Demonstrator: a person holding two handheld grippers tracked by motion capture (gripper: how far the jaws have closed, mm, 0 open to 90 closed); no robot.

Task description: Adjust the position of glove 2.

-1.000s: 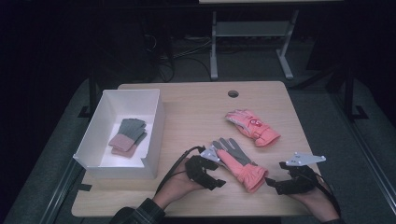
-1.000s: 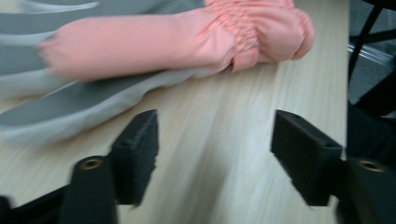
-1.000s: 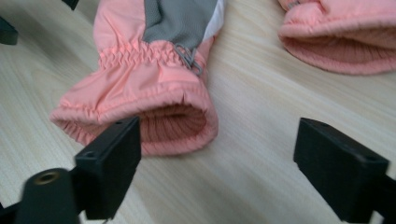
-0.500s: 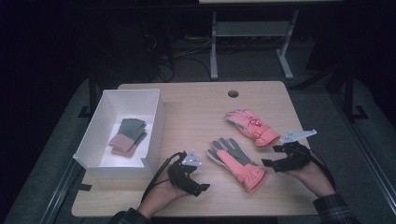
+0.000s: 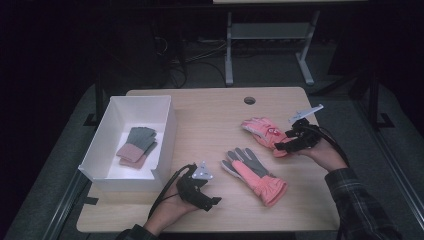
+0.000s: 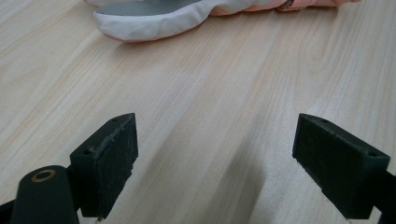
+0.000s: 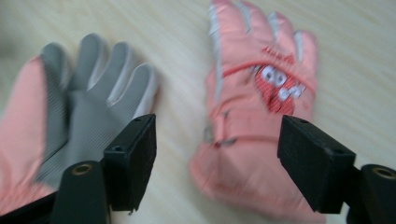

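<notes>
From the high view, the left tool (image 5: 214,201) rests low on the wooden counter (image 5: 210,115) near its front edge, just right of the white box (image 5: 167,131), with the person's left hand (image 5: 172,207) behind it; its jaws stand spread with nothing between them. To its right lies the palm-up glove (image 5: 254,172), grey palm showing, pink cuff pointing toward the front edge, near the tool but apart from it. Farther back and right lies the second pink glove (image 5: 262,131), patterned side up, and the right tool (image 5: 280,147) hovers at its cuff end, held by the right hand (image 5: 320,152) with its plaid sleeve (image 5: 360,205); its jaws have just been closing, yet they are spread. A folded grey and pink pair (image 5: 136,145) lies inside the box. In the left gripper view, the two black jaws stand wide apart over bare wood, and the grey-palmed glove's white-edged fingers (image 6: 154,21) lie ahead at the top, untouched. In the right gripper view, somewhat blurred, the jaws frame the cuff of the patterned glove (image 7: 257,116), which lies between them without either pad pressing on it, while the grey-palmed glove (image 7: 79,107) lies off to the left.
</notes>
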